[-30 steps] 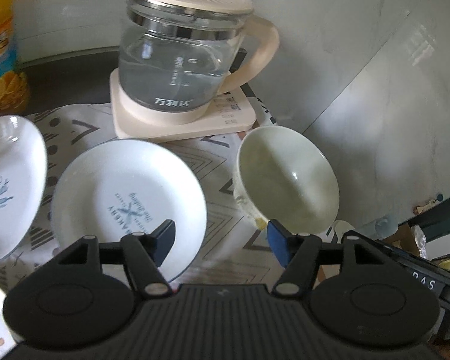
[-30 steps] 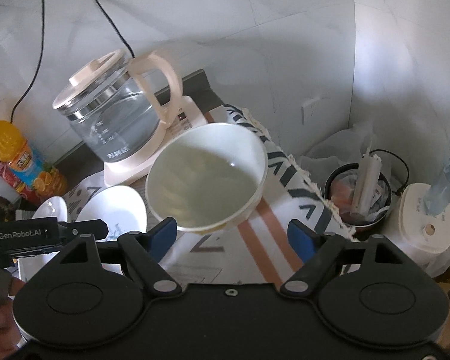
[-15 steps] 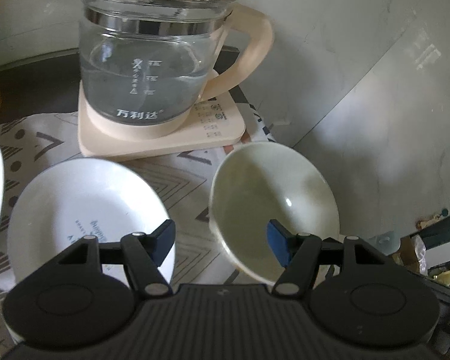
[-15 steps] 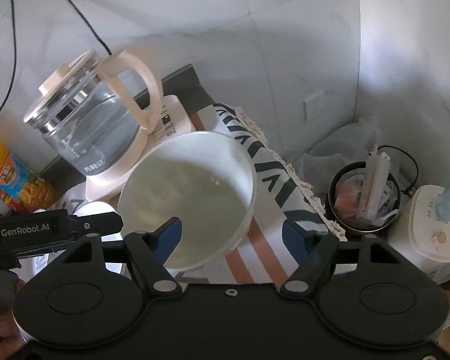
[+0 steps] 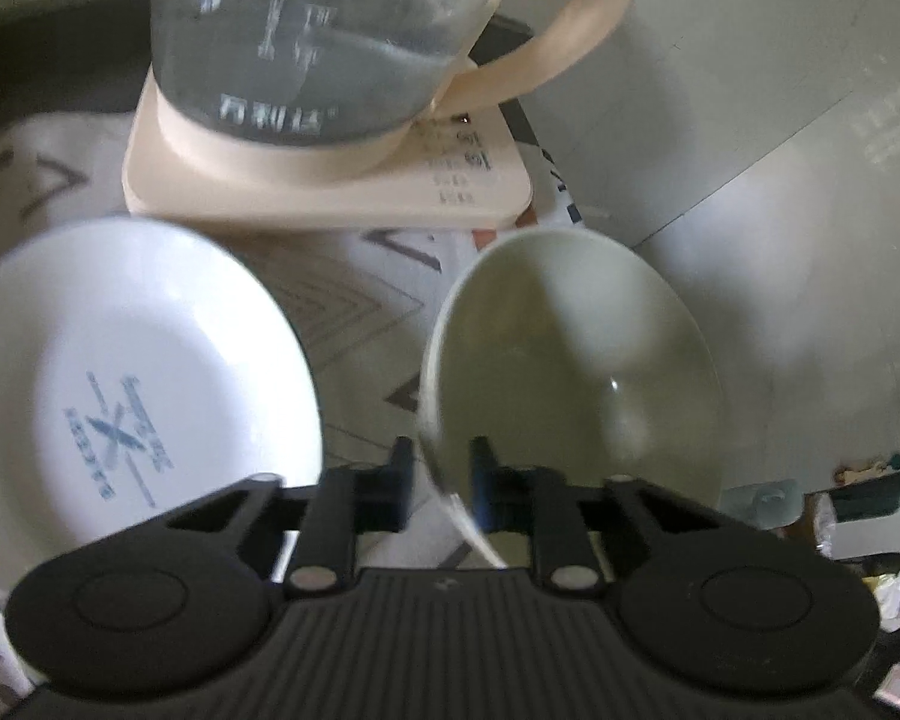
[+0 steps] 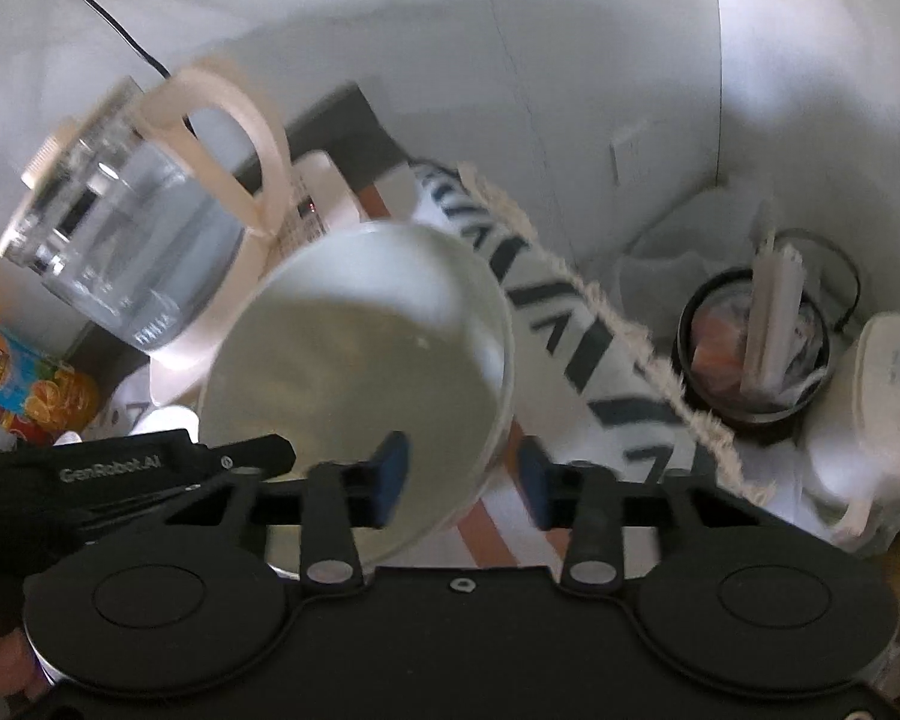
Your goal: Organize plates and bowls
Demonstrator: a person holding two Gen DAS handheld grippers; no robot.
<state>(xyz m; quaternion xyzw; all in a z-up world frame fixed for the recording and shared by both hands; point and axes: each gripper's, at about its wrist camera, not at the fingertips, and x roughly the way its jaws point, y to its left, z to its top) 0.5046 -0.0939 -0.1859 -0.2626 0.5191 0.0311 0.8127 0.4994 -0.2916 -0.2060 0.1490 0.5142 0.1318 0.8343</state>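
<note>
A pale cream bowl [image 5: 570, 360] stands on the patterned cloth, right of a white plate [image 5: 138, 360] with a blue print. My left gripper [image 5: 441, 471] is closing, its pads against the bowl's near left rim. In the right wrist view the same bowl [image 6: 354, 372] fills the middle. My right gripper [image 6: 459, 477] is closing astride its right rim, one finger inside and one outside, with a gap still showing at the outer pad. The left gripper's black body [image 6: 120, 468] reaches in at the bowl's left side.
A glass kettle [image 5: 306, 30] on its cream base [image 5: 330, 180] stands just behind plate and bowl. A juice bottle [image 6: 30, 384] is at far left. Past the cloth's fringed edge [image 6: 630, 330] sit a black bin [image 6: 750, 354] and a white appliance [image 6: 888, 372].
Both grippers have come down and forward onto the bowl. Their jaws, wide before, have narrowed around its rim, the left one much closer than the right.
</note>
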